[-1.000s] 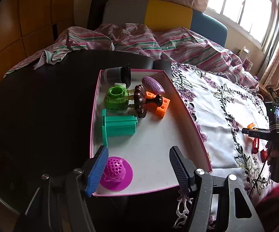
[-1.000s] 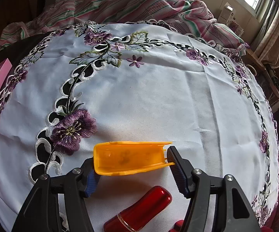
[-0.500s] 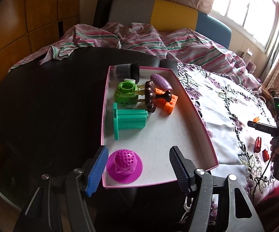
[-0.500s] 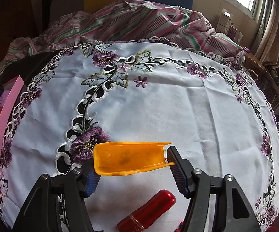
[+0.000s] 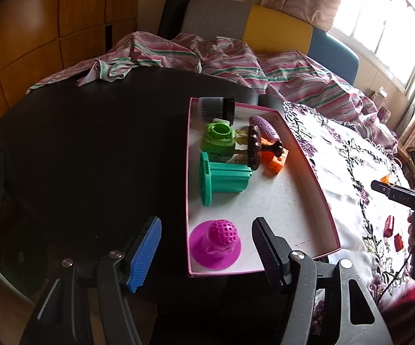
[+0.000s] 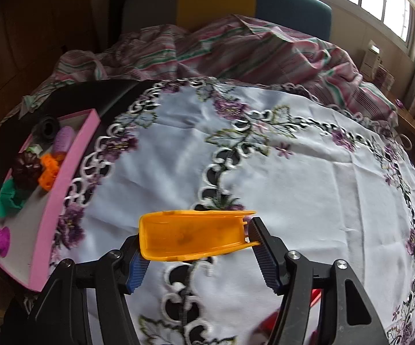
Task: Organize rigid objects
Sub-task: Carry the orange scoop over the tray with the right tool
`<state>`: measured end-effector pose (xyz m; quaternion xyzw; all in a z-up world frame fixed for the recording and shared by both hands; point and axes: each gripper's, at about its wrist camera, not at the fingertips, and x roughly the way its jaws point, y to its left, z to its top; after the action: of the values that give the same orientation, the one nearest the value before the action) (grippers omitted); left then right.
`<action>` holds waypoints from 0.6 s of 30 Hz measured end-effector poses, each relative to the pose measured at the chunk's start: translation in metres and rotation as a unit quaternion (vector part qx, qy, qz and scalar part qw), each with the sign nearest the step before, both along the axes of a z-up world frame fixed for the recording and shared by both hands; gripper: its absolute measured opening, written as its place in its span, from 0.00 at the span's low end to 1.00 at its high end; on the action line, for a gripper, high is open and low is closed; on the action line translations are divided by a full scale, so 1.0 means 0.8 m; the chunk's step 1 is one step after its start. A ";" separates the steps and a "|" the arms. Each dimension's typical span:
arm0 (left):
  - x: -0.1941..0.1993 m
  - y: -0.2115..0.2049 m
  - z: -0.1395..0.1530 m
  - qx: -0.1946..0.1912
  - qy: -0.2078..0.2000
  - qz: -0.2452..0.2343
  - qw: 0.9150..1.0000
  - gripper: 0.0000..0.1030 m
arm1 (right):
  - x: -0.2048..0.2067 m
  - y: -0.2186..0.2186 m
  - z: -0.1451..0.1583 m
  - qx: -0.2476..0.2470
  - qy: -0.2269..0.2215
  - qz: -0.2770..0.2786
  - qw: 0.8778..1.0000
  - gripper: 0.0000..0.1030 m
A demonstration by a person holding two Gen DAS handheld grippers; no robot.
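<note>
In the left wrist view, the left gripper [image 5: 204,247] stood with its jaws apart and nothing between them, hanging over the near end of the pink tray [image 5: 308,169]; since a second earlier it had slid sideways, so the magenta cap [image 5: 215,244] now showed between its fingers rather than beside the blue pad, though the fingers were clear of it. Far right, the right gripper [image 5: 391,191] showed small above the cloth [image 5: 342,172]. In the right wrist view, the right gripper [image 6: 197,245] was clamped on the orange scoop [image 6: 190,234], end to end. It had risen and swung left: the tray [image 6: 63,184], earlier a sliver, now lay well in view, still well apart from the scoop. That looked like the carry toward the tray, the drop not yet done.
</note>
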<state>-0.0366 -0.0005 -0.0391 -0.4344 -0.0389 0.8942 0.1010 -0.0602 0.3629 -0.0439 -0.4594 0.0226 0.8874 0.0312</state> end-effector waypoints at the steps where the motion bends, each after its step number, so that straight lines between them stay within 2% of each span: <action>1: 0.000 -0.002 -0.001 0.000 0.000 0.001 1.000 0.65 | -0.001 -0.016 0.002 -0.003 0.002 0.014 1.000 0.63; 9: 0.001 -0.020 -0.007 0.007 -0.006 0.016 1.000 0.65 | -0.011 -0.140 0.016 -0.027 0.020 0.123 0.992 0.63; 18: 0.000 -0.032 -0.011 0.016 -0.009 0.027 0.999 0.65 | -0.032 -0.229 0.000 -0.021 -0.007 0.198 0.980 0.63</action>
<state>-0.0369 -0.0263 -0.0475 -0.4397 -0.0654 0.8919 0.0833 -0.0858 0.1799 -0.0441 -0.4618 -0.0504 0.8719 -0.1551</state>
